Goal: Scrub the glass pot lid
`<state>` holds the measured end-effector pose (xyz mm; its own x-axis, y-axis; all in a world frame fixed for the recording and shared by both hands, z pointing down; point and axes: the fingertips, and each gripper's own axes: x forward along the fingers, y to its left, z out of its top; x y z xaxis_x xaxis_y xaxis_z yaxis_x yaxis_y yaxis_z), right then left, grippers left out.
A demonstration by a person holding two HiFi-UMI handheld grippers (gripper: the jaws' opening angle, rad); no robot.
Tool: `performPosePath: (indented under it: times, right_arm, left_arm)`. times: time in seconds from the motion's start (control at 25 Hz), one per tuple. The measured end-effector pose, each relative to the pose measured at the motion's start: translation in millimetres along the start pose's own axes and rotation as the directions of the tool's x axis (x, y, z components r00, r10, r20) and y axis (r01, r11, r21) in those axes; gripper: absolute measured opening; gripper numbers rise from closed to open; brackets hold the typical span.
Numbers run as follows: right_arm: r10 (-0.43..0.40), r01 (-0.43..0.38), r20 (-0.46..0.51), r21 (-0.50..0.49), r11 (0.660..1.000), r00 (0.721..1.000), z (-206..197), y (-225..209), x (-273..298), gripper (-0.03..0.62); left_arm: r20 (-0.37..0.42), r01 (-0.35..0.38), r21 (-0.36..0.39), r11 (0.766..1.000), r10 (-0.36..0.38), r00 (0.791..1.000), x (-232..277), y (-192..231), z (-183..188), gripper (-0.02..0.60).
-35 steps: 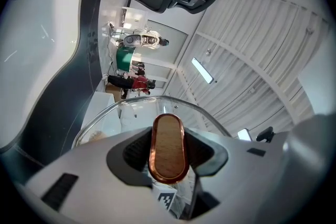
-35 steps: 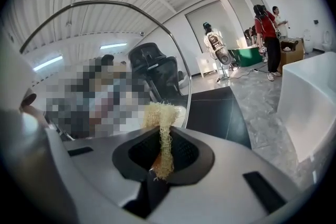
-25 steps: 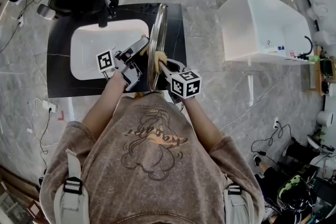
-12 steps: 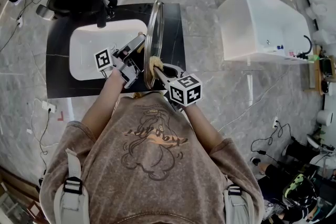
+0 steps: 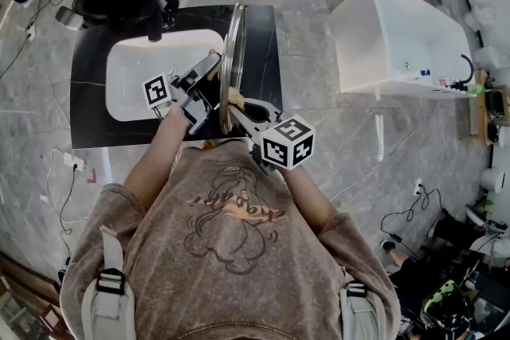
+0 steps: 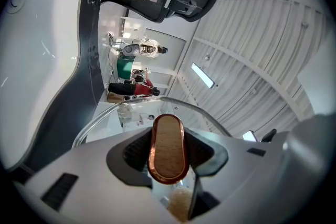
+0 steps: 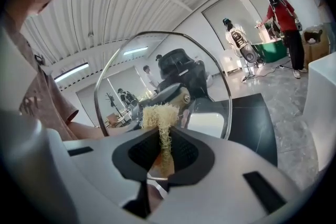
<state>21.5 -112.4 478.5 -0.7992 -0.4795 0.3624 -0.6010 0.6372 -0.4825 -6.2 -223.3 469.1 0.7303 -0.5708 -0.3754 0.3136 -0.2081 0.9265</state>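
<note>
The glass pot lid [image 5: 232, 52] stands on edge over the sink counter, its steel rim towards me. My left gripper [image 5: 210, 69] is shut on the lid's oblong wooden knob [image 6: 168, 148], which has a copper rim. My right gripper [image 5: 239, 101] is shut on a yellowish fibrous scrubber [image 5: 235, 96] that presses on the lid's other face. In the right gripper view the scrubber [image 7: 160, 117] sticks out of the jaws against the glass lid [image 7: 212, 68]. Through the glass, the left gripper view shows the scrubber [image 6: 180, 205] low down.
A white sink basin [image 5: 135, 72] is set in a black counter [image 5: 264, 44], with a black tap [image 5: 155, 29] at its far side. A white bathtub [image 5: 398, 36] stands to the right. Cables lie on the grey floor. Other people stand far off.
My right gripper has risen and drawn back towards me, so the scrubber has slid along the lid's face towards its near edge. The left gripper and the lid have stayed put.
</note>
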Motion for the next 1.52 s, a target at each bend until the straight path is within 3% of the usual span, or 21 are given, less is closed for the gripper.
performPosePath:
  times: [0.56,1.0,1.52]
  right_arm:
    - [0.042,-0.043,0.137,0.008,0.999,0.99,60.8,23.4,-9.9,0.052]
    - [0.008,-0.002,0.225,-0.028,1.0,0.974,119.0,6.3,-6.6,0.052]
    - [-0.05,0.048,0.236,0.014,0.999,0.97,117.1,-27.4,9.4,0.052]
  left_arm:
    - [0.002,-0.018,-0.01,1.0,0.018,1.0,-5.8,7.5,1.2,0.178]
    - [-0.031,-0.038,-0.021,0.999,0.037,0.999,-8.4,13.3,-4.0,0.178]
    - [-0.073,-0.006,-0.033,0.999,0.004,0.997,-1.4,2.5,-14.1,0.178]
